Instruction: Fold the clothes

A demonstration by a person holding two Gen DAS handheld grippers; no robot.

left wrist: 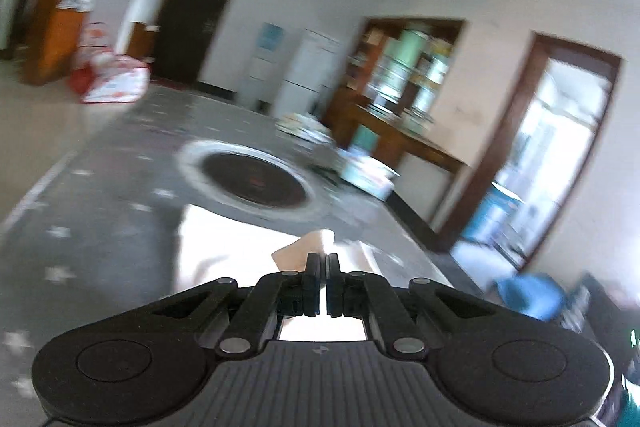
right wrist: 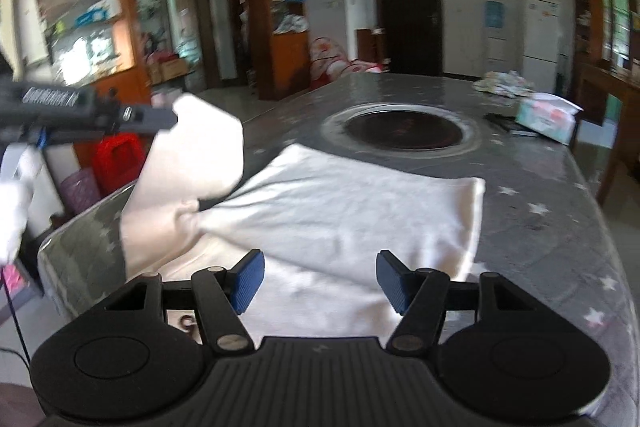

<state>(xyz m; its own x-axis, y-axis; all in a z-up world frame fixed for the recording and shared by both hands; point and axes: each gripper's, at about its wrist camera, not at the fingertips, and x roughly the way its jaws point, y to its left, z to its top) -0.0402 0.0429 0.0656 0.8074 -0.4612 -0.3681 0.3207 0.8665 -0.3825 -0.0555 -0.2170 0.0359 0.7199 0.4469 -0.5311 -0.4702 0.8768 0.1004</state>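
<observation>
A white garment [right wrist: 340,211] lies spread on the grey star-patterned table [right wrist: 560,227]. Its left part is lifted off the table into a raised flap [right wrist: 192,155]. My left gripper [left wrist: 323,259] is shut on that white cloth, a corner of which sticks out past its tips [left wrist: 308,247]. In the right wrist view the left gripper [right wrist: 168,117] comes in from the left, held by a white-gloved hand [right wrist: 16,203], pinching the flap's top. My right gripper [right wrist: 320,281] is open above the garment's near edge, its blue pads [right wrist: 248,281] apart with nothing pressed between them.
A round dark burner [right wrist: 404,131] with a metal ring sits in the table's middle behind the garment. A tissue pack [right wrist: 548,115] and a pile of papers [right wrist: 500,83] lie at the far right. Red and pink baskets [right wrist: 116,159] stand on the floor to the left.
</observation>
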